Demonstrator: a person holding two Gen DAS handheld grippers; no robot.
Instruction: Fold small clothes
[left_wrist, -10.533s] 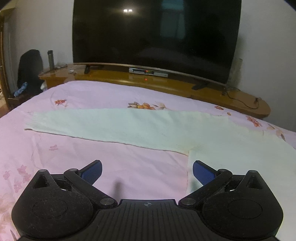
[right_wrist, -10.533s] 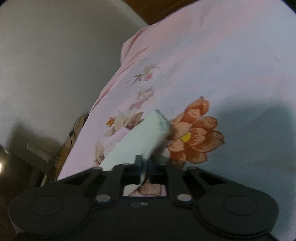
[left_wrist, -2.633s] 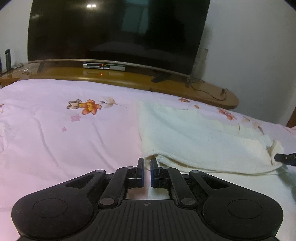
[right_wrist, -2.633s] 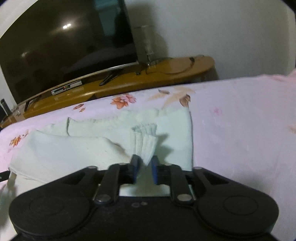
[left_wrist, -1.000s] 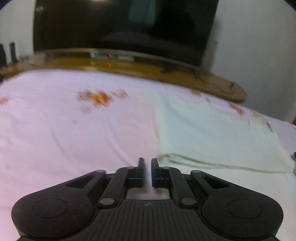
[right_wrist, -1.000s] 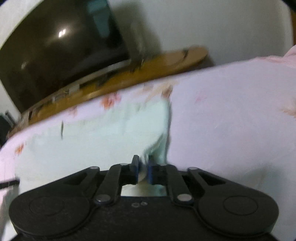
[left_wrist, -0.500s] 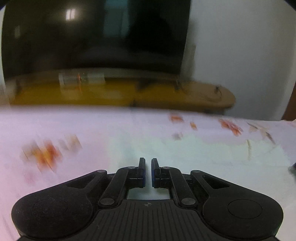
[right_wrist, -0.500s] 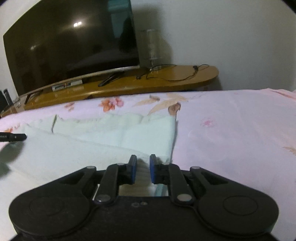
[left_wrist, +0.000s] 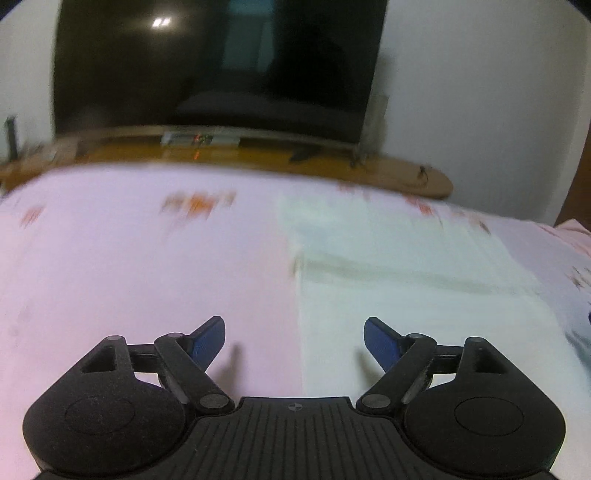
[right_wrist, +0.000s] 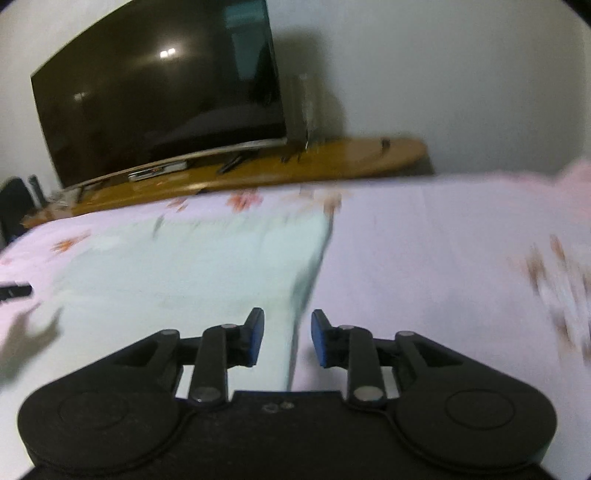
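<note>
A cream knitted garment (left_wrist: 417, 288) lies flat on the pink floral bedsheet (left_wrist: 129, 266) with its sleeves folded in across the body. My left gripper (left_wrist: 294, 341) is open and empty, just above the garment's left edge. In the right wrist view the garment (right_wrist: 192, 266) appears pale green. My right gripper (right_wrist: 287, 338) is open and empty over its right edge. A dark tip of the left gripper (right_wrist: 14, 290) shows at the far left there. Both views are blurred by motion.
A curved wooden TV bench (left_wrist: 258, 162) runs along the far edge of the bed with a large dark television (left_wrist: 218, 62) on it. A white wall (right_wrist: 461, 74) stands behind. A rumpled pink fold (right_wrist: 576, 177) lies at the right.
Both grippers have opened, the left wide and the right partway, and let go of the garment. Both have drawn back toward its near side edges.
</note>
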